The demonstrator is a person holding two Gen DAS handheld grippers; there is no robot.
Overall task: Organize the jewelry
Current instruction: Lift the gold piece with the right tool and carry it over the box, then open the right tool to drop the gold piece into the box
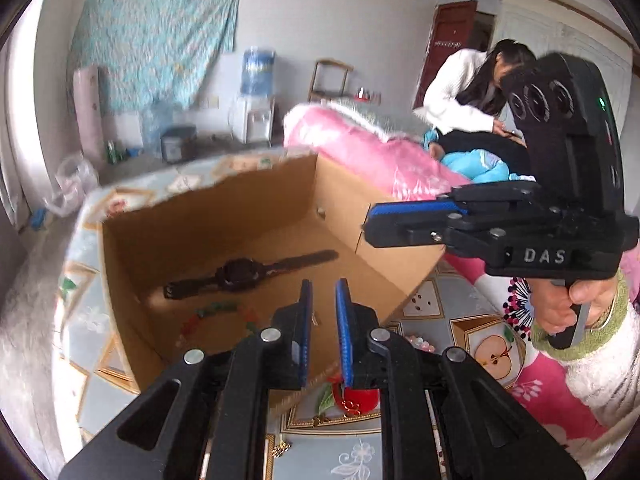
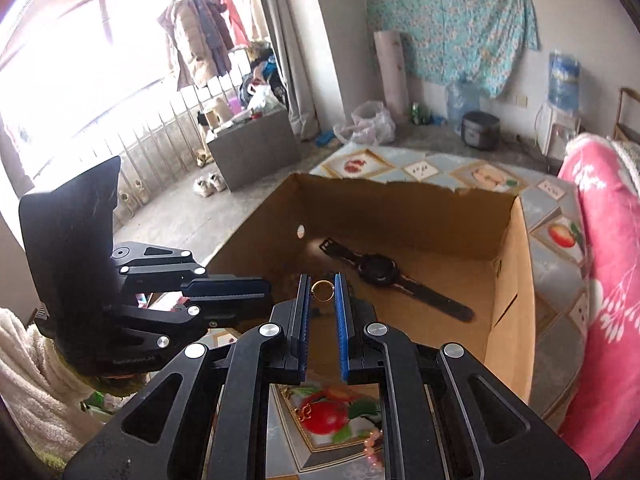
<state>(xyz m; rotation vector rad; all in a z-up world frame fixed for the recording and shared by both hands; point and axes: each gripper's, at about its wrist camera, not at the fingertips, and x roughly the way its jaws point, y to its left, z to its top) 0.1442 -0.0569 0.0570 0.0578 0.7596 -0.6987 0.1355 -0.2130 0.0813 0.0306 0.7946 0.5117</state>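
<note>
The right wrist view shows, from left to right, the left claw (image 2: 262, 289) level with its blue pads drawn nearly together, then the right claw (image 2: 322, 280) clenched on a small gold ring (image 2: 322, 291) pinched upright between its tips, then the black watch (image 2: 376, 269) lying flat on the floor of the open cardboard box (image 2: 508, 320). The box stands on a fruit-patterned mattress (image 2: 560, 256), near its far edge, with a pink blanket (image 2: 608, 240) along the right side. In the left wrist view, the left claw (image 1: 323, 286) appears nearly closed with nothing clearly between its pads; I cannot tell whether it holds something thin. A beaded bracelet (image 1: 216, 312) lies in the box beside the watch. More pieces, a gold chain (image 1: 282, 449) and pale beads (image 2: 374, 446), wait on the mattress by the box's near edge. The step in hand looks like carrying the ring over the box's near wall. To do it well, keep the pinch firm and steady, clear the torn cardboard rim, lower close to a bare patch of the floor, and only then release, so the ring does not roll or bounce.
</note>
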